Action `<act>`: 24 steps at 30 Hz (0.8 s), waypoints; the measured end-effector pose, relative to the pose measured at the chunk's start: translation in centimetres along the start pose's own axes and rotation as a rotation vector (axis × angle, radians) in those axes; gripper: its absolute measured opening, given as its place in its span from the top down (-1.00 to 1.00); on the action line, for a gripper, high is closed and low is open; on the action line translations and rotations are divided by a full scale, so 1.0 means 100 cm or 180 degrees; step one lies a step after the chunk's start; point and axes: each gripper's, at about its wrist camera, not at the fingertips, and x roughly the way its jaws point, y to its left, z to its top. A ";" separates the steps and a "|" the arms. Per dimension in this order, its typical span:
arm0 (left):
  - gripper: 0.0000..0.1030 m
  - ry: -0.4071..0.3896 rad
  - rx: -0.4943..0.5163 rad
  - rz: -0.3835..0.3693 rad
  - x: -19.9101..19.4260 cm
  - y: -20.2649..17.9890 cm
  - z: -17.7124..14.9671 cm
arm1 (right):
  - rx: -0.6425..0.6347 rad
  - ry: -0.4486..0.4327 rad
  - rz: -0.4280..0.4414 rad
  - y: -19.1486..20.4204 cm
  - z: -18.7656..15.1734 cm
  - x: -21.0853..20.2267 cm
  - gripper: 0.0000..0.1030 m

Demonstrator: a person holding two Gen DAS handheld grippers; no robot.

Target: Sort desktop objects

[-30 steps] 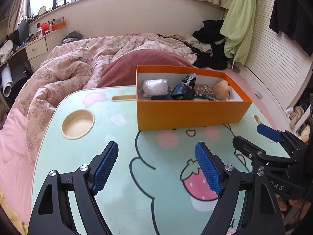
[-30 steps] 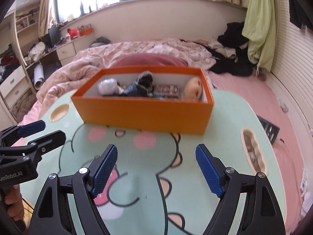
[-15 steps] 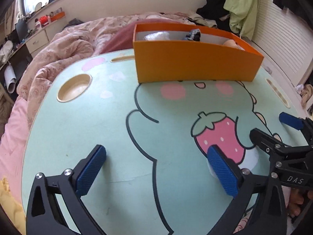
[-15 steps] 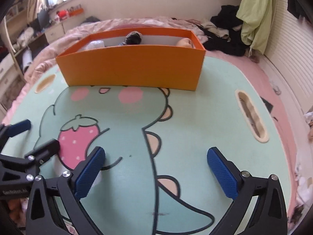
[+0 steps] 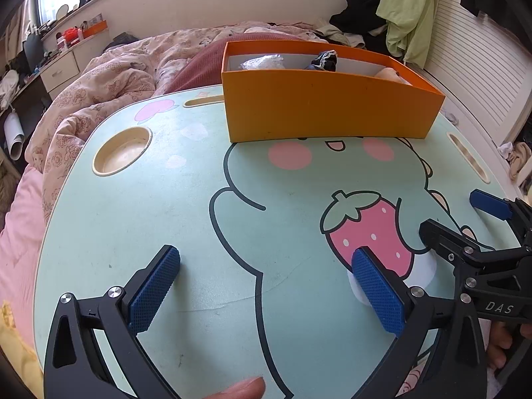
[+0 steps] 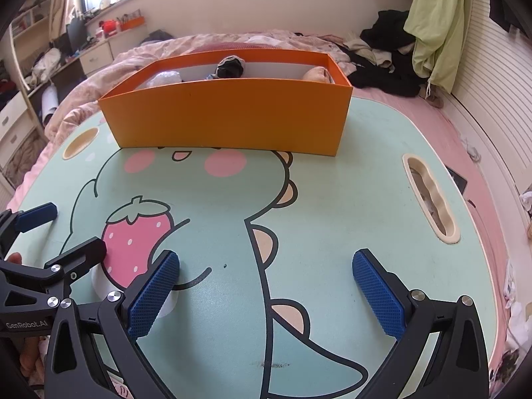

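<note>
Two claws hover, spread and empty: left claw (image 5: 266, 286), right claw (image 6: 266, 289). One orange box (image 5: 326, 106) stands at the bench's (image 5: 166, 219) far edge. Only the right view shows the side slot (image 6: 429, 196).

Before you: a mint-green lap table (image 5: 139, 219) printed with a dinosaur and strawberry, resting on the bed (image 5: 109, 76). On its far edge stands an orange box (image 5: 326, 113); a round cup recess (image 5: 121, 154) lies at far left.

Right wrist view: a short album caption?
Open right tongs hover over the dinosaur table, facing the filled orange box.
</note>
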 end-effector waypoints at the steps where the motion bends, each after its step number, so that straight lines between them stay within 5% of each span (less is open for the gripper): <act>1: -0.99 0.0000 0.0002 -0.0001 0.000 0.000 0.000 | 0.0000 0.0000 0.0000 0.000 0.000 0.000 -1.00; 24: -0.99 -0.0013 0.0027 -0.0010 -0.001 -0.002 0.001 | -0.0005 -0.0004 0.0000 0.000 -0.001 0.000 -1.00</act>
